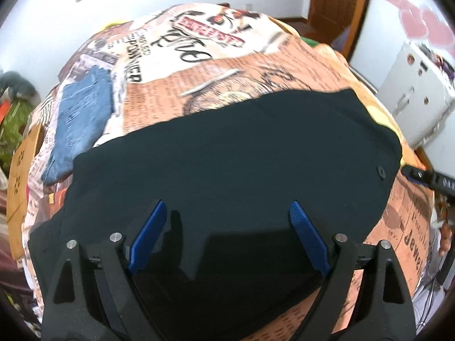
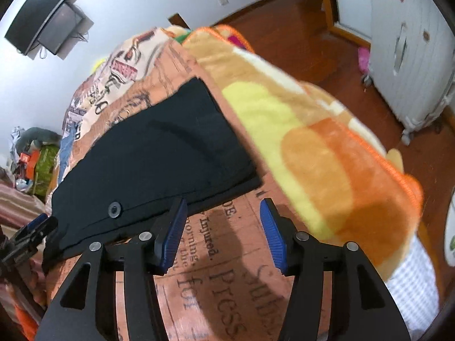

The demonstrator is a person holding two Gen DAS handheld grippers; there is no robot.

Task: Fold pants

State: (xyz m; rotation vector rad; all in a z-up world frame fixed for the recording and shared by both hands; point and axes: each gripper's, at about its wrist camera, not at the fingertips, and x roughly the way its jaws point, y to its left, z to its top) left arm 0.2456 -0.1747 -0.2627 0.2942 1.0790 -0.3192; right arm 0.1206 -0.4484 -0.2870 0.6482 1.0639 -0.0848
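Black pants (image 1: 233,159) lie flat on a newspaper-print bedspread (image 1: 233,85), with a dark button (image 1: 380,170) near their right edge. My left gripper (image 1: 227,213) is open above the pants' near part, holding nothing. In the right wrist view the pants (image 2: 159,156) lie to the upper left, button (image 2: 114,208) near the front edge. My right gripper (image 2: 223,207) is open and empty over the bedspread (image 2: 216,270), just off the pants' near corner. The right gripper's tip also shows in the left wrist view (image 1: 426,177), and the left gripper in the right wrist view (image 2: 31,233).
Folded blue jeans (image 1: 82,119) lie at the bed's left. An orange and yellow fleece blanket (image 2: 312,147) lies along the bed's right edge. A white cabinet (image 2: 406,45) stands on the wooden floor to the right. A monitor (image 2: 42,20) hangs on the wall.
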